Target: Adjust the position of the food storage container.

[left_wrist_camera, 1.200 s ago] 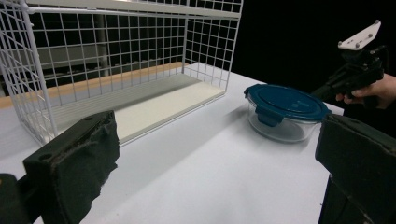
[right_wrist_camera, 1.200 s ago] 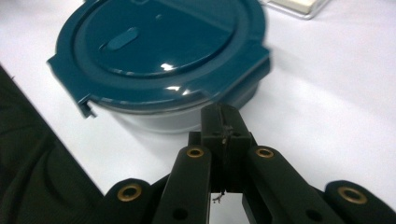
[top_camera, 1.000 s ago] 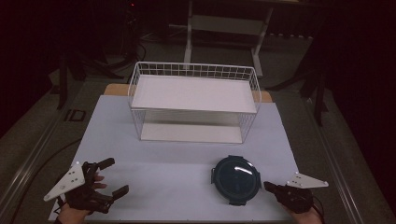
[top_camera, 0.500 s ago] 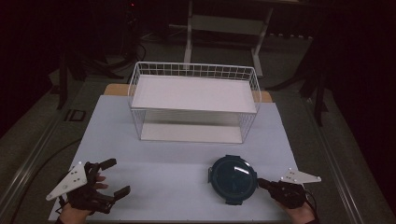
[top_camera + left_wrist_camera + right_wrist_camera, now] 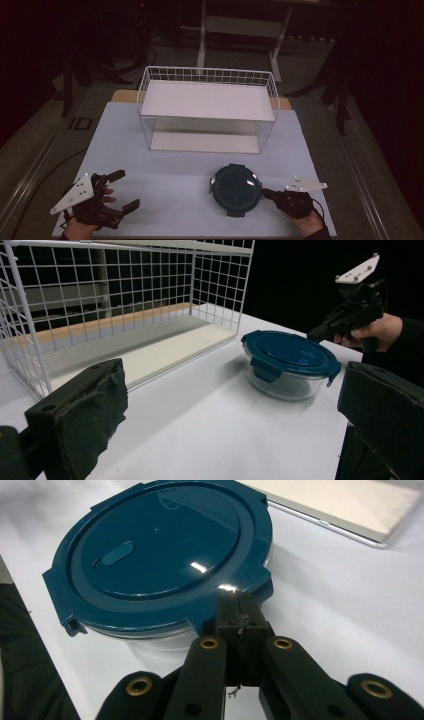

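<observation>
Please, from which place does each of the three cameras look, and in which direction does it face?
High view: above the person's side, looking forward and down on the table; both hands enter at the bottom, left gripper open, right gripper shut beside the container.
Left gripper view: rides the left gripper, low over the table, facing the wire basket and container; its two black jaws stand apart.
Right gripper view: rides the right gripper, looking down at the blue lid; its closed jaws reach the lid's edge.
Shared: all show the container.

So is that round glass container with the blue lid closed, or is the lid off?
Closed. The blue lid sits flat on the glass container, its side clips folded down over the rim.
</observation>
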